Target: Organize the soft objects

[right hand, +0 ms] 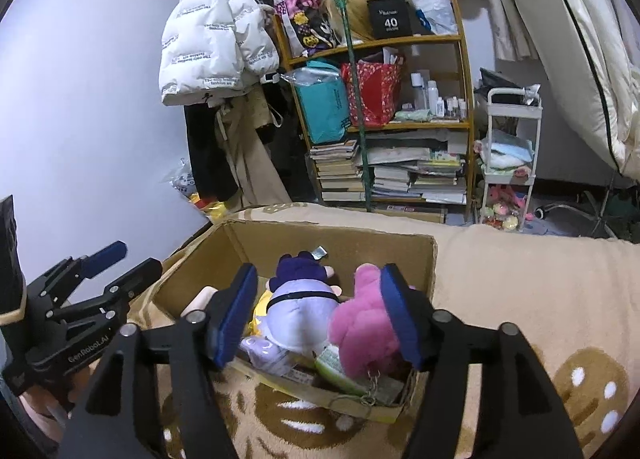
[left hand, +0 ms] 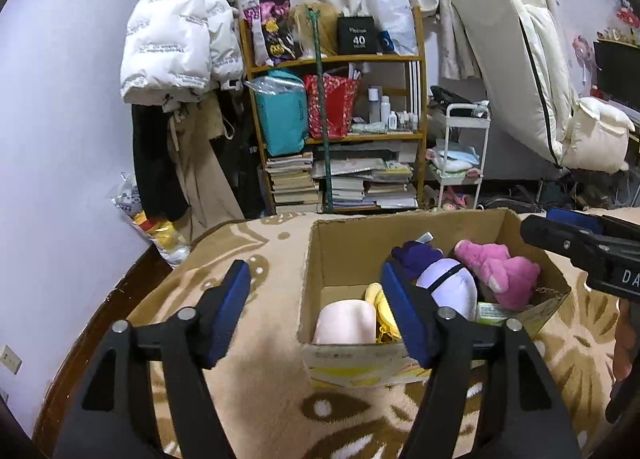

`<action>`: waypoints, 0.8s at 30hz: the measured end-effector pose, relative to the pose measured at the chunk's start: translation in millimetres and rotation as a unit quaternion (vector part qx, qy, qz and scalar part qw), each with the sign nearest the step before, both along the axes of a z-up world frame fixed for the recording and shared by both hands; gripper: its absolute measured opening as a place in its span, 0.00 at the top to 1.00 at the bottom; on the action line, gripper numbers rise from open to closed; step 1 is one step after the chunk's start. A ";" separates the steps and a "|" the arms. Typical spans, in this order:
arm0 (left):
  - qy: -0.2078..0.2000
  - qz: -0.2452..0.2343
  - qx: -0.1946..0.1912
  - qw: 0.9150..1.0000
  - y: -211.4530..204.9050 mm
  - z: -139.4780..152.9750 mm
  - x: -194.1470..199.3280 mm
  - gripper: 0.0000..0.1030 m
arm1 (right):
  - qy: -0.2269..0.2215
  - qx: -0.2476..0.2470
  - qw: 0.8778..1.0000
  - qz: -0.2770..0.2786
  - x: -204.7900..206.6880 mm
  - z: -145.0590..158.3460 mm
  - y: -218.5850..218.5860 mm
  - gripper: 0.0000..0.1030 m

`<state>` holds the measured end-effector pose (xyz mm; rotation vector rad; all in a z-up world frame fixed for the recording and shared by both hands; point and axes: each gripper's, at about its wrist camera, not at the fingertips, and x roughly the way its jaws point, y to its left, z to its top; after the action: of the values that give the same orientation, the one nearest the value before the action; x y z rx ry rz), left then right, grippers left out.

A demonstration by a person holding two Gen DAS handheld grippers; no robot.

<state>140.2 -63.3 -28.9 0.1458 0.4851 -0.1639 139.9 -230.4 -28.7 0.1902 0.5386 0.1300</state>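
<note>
An open cardboard box point(left hand: 352, 255) point(right hand: 380, 247) stands on a beige and brown patterned blanket point(left hand: 256, 391). Inside lie a pink plush point(left hand: 500, 271) point(right hand: 364, 319), a lavender plush with a dark purple top point(left hand: 448, 283) point(right hand: 300, 299), a yellow plush point(left hand: 380, 303) and a pale pink soft item point(left hand: 346, 323). My left gripper point(left hand: 314, 269) point(right hand: 132, 259) is open over the box's near left corner with nothing held. My right gripper point(right hand: 319, 273) point(left hand: 580, 243) is open above the box, its pads on either side of the lavender and pink plushes without pressing them.
Behind the blanket stand a wooden shelf point(left hand: 336, 59) of books, bags and bottles and a white trolley point(left hand: 464, 147). Jackets point(left hand: 176, 39) hang on the left. A mattress point(left hand: 528, 59) leans at the right. A bag of plush toys point(left hand: 160, 231) sits on the floor.
</note>
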 end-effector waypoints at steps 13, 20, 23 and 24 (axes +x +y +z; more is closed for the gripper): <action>-0.031 0.011 -0.002 0.999 16.1 41.5 -66.5 0.03 | -0.033 -0.027 0.999 -0.017 -61.3 33.6 14.6 0.03; -0.036 0.021 0.015 0.999 23.0 49.0 -98.8 0.02 | -0.041 -0.019 0.998 -0.037 -87.4 46.5 12.0 0.00; -0.038 0.025 0.014 0.999 28.2 50.9 -112.7 0.02 | -0.048 -0.022 0.998 -0.044 -100.1 51.7 11.2 0.00; -0.040 0.029 0.015 0.999 30.0 52.0 -116.5 0.02 | -0.049 -0.022 0.998 -0.045 -103.1 52.4 11.8 0.00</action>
<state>23.7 -33.4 23.2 0.1665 0.4113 -0.0944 36.9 -218.6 23.7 0.1641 0.4338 0.0389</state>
